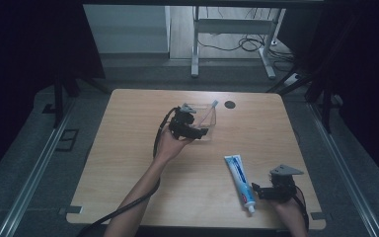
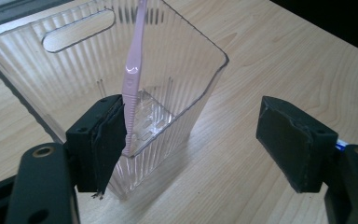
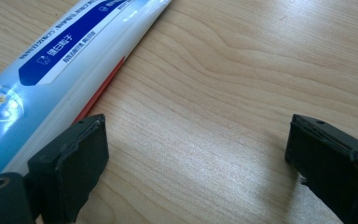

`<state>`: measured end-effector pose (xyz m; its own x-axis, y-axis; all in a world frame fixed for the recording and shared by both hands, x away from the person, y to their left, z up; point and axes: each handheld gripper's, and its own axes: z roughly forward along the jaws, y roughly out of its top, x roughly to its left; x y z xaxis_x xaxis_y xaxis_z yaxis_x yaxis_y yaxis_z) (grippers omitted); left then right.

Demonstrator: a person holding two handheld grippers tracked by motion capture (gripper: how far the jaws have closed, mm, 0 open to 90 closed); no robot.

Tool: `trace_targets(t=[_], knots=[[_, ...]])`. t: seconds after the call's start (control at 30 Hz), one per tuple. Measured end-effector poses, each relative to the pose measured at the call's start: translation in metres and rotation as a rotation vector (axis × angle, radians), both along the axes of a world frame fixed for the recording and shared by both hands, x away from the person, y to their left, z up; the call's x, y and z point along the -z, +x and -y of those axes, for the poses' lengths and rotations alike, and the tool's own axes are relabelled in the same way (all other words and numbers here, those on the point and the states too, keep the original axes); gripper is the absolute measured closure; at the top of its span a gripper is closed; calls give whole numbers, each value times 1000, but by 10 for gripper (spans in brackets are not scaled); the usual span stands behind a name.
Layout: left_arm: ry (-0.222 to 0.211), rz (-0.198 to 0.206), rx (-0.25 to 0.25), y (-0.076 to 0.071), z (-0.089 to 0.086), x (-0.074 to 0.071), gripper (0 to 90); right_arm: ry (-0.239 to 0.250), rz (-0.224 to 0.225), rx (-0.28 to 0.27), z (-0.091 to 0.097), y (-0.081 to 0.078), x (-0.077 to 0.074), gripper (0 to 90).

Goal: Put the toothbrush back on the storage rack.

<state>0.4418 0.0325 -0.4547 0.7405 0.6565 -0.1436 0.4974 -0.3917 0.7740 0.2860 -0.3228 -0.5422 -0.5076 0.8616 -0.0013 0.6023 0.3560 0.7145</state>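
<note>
Toothbrush storage looks like the work in hand: a slim pink plastic toothbrush (image 2: 131, 88) stands tilted inside a clear ribbed plastic holder with a slot handle (image 2: 177, 70), its head leaning out toward one o'clock in the high view. The left gripper (image 2: 189, 135) sits at the holder's six o'clock side with jaws wide apart; one pad lies just beside the brush handle, the other well off it, so the brush appears to rest on the holder's own wall. A white-and-blue toothpaste tube (image 1: 240, 180) lies flat on the pale wooden table (image 1: 128, 163) at the holder's five o'clock. The right gripper (image 1: 262, 191) waits at the tube's three o'clock, jaws spread and empty. Bare tabletop surrounds both; the tube's cap end nears the front edge.
</note>
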Motion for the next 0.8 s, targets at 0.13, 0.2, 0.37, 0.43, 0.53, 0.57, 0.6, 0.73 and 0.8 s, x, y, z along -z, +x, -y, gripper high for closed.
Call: trace_targets(t=[0.13, 0.2, 0.37, 0.43, 0.53, 0.57, 0.6, 0.73, 0.8], knots=[[-7, 5, 1, -3, 0, 0, 239, 0, 0, 0, 0, 0, 0, 56], [-13, 5, 4, -4, -1, -1, 240, 0, 0, 1, 0, 0, 0, 56], [-8, 5, 10, -6, -3, -3, 235, 0, 0, 1, 0, 0, 0, 56], [-13, 3, 9, -7, -4, -3, 232, 0, 0, 1, 0, 0, 0, 56], [-29, 3, 8, -9, -8, -4, 229, 0, 0, 0, 0, 0, 0, 56], [-34, 2, 10, -10, -9, -5, 227, 0, 0, 0, 0, 0, 0, 56], [-37, 2, 10, -10, -10, -5, 227, 0, 0, 0, 0, 0, 0, 56], [-38, 0, 13, -14, -13, -5, 222, 0, 1, 0, 0, 0, 0, 56], [-36, -2, 13, -16, -15, -5, 219, 0, 1, 1, 0, 0, 0, 56]])
